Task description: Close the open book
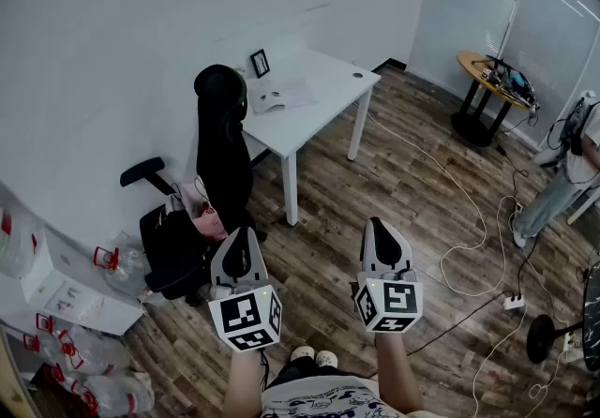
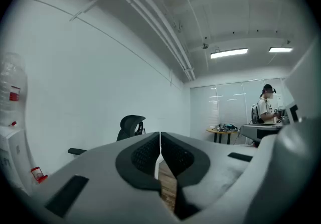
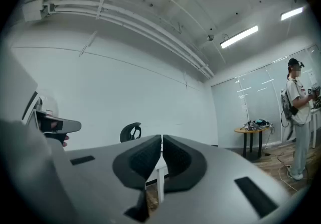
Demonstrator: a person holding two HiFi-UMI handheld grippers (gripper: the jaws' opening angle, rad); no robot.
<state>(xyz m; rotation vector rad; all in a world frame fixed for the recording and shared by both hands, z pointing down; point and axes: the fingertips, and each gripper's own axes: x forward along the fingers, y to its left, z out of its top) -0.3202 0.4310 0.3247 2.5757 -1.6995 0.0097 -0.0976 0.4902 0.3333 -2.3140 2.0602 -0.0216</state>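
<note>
Lying open near the table's [image 1: 321, 118] wall-side edge, the book [image 1: 281, 95] is untouched. Bare floor [image 1: 319, 210] separates the table from the left gripper [image 1: 238, 236] and right gripper [image 1: 376, 225], both shut, empty.

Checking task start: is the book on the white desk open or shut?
Open: the book lies spread flat on the white desk, with its pale pages facing up.

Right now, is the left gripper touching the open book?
Apart. The head view shows the left gripper held over the floor, well short of the table where the book lies.
</note>
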